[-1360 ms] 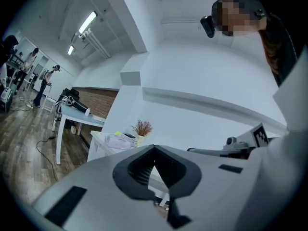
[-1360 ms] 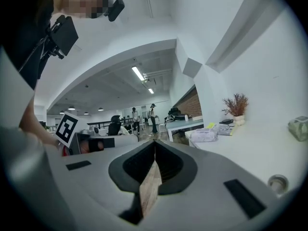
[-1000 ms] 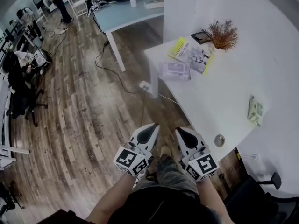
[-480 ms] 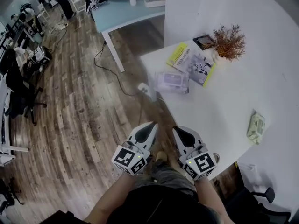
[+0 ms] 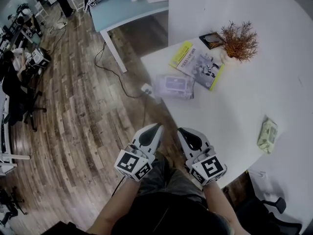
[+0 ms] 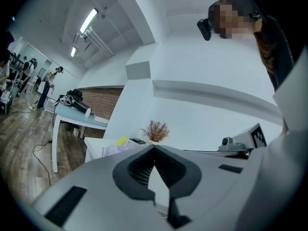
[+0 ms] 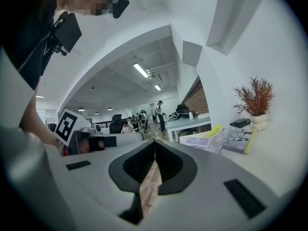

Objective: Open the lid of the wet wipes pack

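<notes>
**Wipes pack** [image 5: 173,86]: soft, see-through pouch w/ purple label on top, lying flat near the corner of the table [image 5: 230,106]. Lid looks shut, but it is too blurred to confirm.

**Pos.:** straight ahead of both tongs and well apart from their tips. In the right gripper view it sits ahead and to the right of the tips [image 7: 204,141].

**Left tongs** [image 5: 156,127]: jaws together, nothing between them.
**Right tongs** [image 5: 182,130]: jaws together, nothing held.
Both are side by side, close in front of the person's body.

**Step in hand (est.):** approach. No contact w/ pack yet.

**Next move (est.):**
1. Bring both tongs forward to the pack and spread the jaws.
2. Pin the pouch w/ one, since it looks light and prob. slides.
3. Catch the lid's edge w/ the other and lift.

**Beyond the pack:** booklet [image 5: 198,62], dried plant [image 5: 238,37].
**Far right of right tongs:** green packet [image 5: 267,135].
</notes>
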Tool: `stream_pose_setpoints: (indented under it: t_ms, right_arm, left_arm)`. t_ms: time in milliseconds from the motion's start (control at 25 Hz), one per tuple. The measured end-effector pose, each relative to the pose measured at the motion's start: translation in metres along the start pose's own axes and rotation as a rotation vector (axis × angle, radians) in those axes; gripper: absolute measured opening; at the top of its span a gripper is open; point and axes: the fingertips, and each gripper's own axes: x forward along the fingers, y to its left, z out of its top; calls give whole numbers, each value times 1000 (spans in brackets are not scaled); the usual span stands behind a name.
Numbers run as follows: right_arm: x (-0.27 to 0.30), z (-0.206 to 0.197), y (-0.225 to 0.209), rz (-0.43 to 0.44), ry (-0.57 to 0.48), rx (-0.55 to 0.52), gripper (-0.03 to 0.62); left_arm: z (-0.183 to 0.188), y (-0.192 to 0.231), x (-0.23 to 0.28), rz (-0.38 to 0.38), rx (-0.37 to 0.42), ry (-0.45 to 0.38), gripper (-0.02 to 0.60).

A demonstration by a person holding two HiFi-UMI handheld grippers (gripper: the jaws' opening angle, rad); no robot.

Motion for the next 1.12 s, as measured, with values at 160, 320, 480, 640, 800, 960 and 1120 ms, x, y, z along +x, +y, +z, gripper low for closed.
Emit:
stream_pose_setpoints:
  t_ms: [160, 320, 480, 640, 800, 960, 1120]
  right_arm:
    - [5, -1, -6, 7, 8, -5, 20]
    - [14, 1, -12, 18, 7, -9, 20]
    - [24, 3, -15, 28, 19, -31, 20]
    - [38, 3, -29, 21, 43, -66, 20]
    - [58, 7, -47, 3, 33, -86, 20]
    - [80, 7, -69, -6, 71, -109, 20]
    - [101, 11, -85, -6, 81, -146, 20]
  left_arm:
    - [3, 5, 6, 9, 0, -9, 11]
    - [3, 11, 11, 11, 11, -8, 11]
    - [4, 21, 17, 13, 5, -5, 11]
    - [6, 34, 35, -14, 22, 5, 9]
    - [5, 51, 54, -50, 48, 27, 11]
    - [4, 71, 77, -90, 70, 48, 11]
    - [1, 92, 95, -111, 79, 69, 11]
